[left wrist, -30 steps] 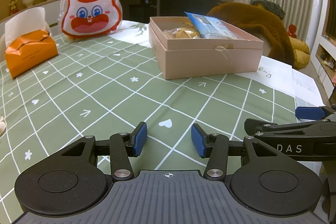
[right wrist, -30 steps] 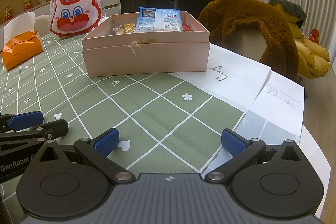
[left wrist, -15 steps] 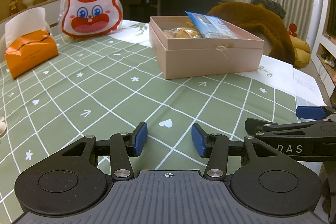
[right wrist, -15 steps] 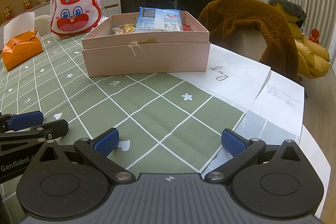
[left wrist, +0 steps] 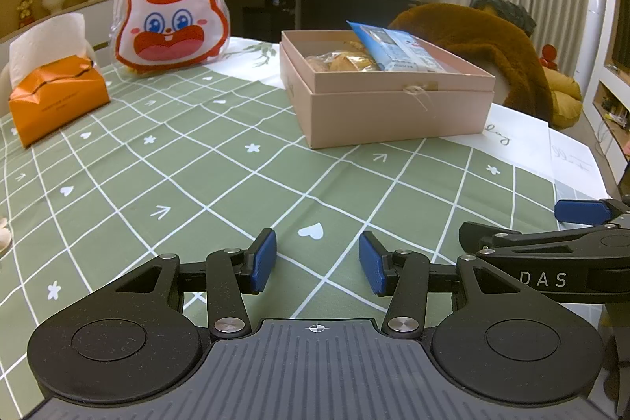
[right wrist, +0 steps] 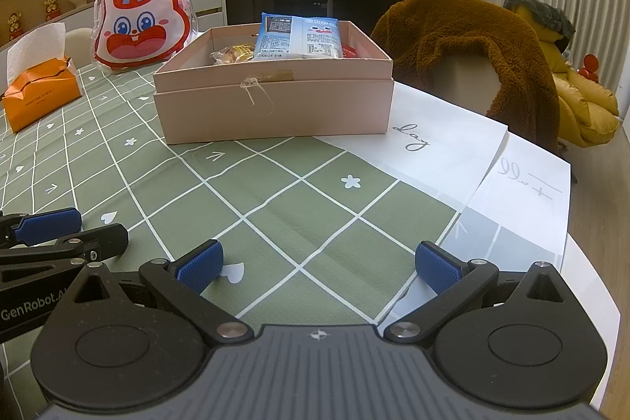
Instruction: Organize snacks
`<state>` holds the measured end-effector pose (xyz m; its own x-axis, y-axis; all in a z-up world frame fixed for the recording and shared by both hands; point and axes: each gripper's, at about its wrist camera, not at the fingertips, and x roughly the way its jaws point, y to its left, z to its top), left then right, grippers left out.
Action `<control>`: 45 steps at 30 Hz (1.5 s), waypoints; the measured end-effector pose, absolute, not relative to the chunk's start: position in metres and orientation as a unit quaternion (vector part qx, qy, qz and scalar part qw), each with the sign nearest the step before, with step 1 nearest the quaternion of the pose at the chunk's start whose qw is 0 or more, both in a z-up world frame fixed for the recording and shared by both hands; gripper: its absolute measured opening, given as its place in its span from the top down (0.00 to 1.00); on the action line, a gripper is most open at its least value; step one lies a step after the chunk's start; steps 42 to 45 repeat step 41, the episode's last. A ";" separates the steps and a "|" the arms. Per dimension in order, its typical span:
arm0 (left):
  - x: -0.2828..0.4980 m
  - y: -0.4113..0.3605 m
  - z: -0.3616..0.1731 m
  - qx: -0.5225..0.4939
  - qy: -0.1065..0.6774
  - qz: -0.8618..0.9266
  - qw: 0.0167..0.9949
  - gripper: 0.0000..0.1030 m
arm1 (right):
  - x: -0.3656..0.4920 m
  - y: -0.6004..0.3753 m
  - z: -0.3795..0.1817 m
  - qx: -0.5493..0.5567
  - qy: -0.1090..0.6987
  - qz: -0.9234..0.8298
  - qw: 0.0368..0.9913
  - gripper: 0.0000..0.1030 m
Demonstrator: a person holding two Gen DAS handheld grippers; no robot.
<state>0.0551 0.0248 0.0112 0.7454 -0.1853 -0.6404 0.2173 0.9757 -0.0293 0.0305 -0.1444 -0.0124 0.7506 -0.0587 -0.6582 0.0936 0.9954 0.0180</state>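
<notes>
A pink cardboard box (left wrist: 393, 105) (right wrist: 275, 109) stands on the green checked tablecloth, ahead of both grippers. It holds a blue snack packet (left wrist: 397, 48) (right wrist: 299, 36) leaning on its far rim and wrapped pastries (left wrist: 340, 61) (right wrist: 232, 54). My left gripper (left wrist: 317, 260) is open and empty, low over the cloth, well short of the box. My right gripper (right wrist: 318, 264) is open wide and empty, near the table's front edge. Each gripper shows at the side of the other's view.
A rabbit-face bag (left wrist: 171, 26) (right wrist: 141, 18) stands behind the box on the left. An orange tissue pack (left wrist: 55, 97) (right wrist: 37, 91) sits at far left. A chair draped with a brown fleece (right wrist: 472, 46) stands beyond the table's right edge (right wrist: 582, 282).
</notes>
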 end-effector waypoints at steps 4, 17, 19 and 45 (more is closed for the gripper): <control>0.055 0.025 0.011 0.024 0.340 -0.108 0.934 0.49 | 0.031 -0.144 -0.012 0.025 0.351 -0.041 0.935 0.00; 0.055 0.025 0.011 0.024 0.340 -0.108 0.934 0.49 | 0.030 -0.144 -0.013 0.025 0.351 -0.041 0.935 0.00; 0.055 0.025 0.011 0.024 0.340 -0.108 0.934 0.49 | 0.030 -0.144 -0.013 0.025 0.351 -0.041 0.935 0.00; 0.055 0.026 0.011 0.017 0.340 -0.109 0.934 0.50 | 0.031 -0.145 -0.013 0.025 0.351 -0.041 0.935 0.00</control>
